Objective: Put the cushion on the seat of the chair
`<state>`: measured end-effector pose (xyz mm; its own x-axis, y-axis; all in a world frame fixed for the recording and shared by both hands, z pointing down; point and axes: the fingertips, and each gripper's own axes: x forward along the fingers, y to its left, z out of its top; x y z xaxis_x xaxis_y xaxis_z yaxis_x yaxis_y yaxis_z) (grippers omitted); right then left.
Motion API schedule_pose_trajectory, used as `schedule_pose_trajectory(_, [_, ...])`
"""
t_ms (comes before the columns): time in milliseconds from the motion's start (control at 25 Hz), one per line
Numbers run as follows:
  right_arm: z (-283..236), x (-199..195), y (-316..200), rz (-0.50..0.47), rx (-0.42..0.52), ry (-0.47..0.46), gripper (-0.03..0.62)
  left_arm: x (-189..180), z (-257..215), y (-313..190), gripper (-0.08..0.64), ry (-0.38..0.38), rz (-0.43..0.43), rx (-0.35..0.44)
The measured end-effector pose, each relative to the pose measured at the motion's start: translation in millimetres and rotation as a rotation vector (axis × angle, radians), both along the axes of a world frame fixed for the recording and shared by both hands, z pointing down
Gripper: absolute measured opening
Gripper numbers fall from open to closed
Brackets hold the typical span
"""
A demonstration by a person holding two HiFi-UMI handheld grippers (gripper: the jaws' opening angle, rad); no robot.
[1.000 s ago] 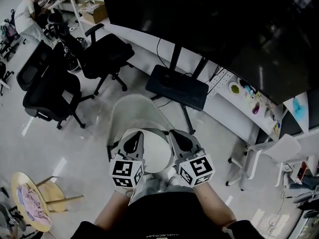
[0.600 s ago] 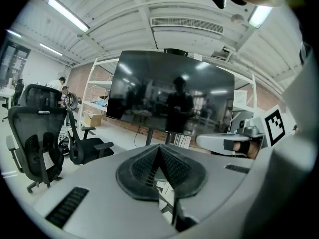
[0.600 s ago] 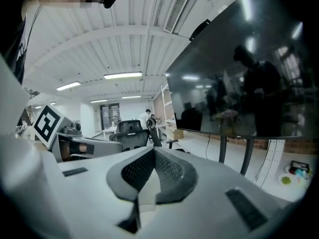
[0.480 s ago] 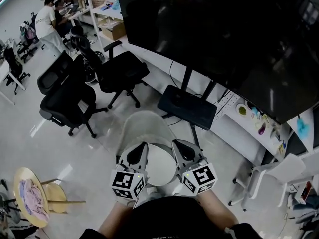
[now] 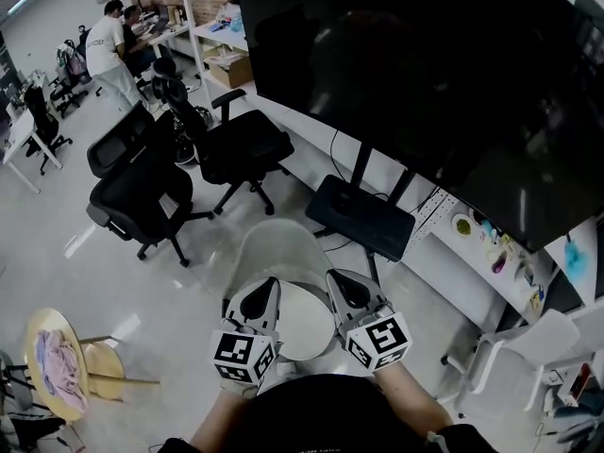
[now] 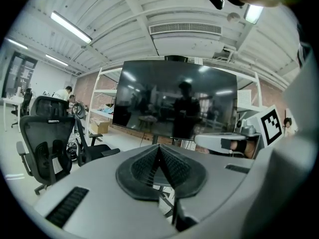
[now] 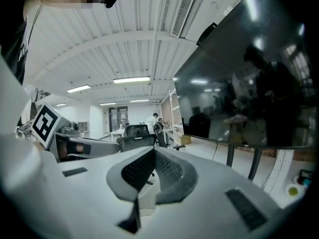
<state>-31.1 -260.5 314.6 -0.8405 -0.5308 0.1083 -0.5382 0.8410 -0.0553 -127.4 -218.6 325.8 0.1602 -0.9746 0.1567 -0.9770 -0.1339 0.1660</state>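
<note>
Likely the cushion [image 5: 304, 321], round, flat, plain white

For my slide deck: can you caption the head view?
Left gripper and right gripper, jaws shut, side by side over a pale chair, facing a large dark screen.

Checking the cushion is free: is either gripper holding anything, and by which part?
Nothing is held. The left gripper and the right gripper each have jaws shut together with nothing between; the white cushion shows between them in the head view.
</note>
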Motion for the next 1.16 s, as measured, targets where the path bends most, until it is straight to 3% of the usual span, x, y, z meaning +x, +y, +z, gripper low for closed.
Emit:
schedule_pose_trajectory(280, [2,2,9,-0.033,0.045,0.041,0.006,2,0,8,0.012,0.002,-0.027,0.007])
schedule_pose_trajectory(1160, [-10,24,21,-0.031,0.071,0.004,0.006,22,-6,24,0.012,-0.006,-0.033,0.024])
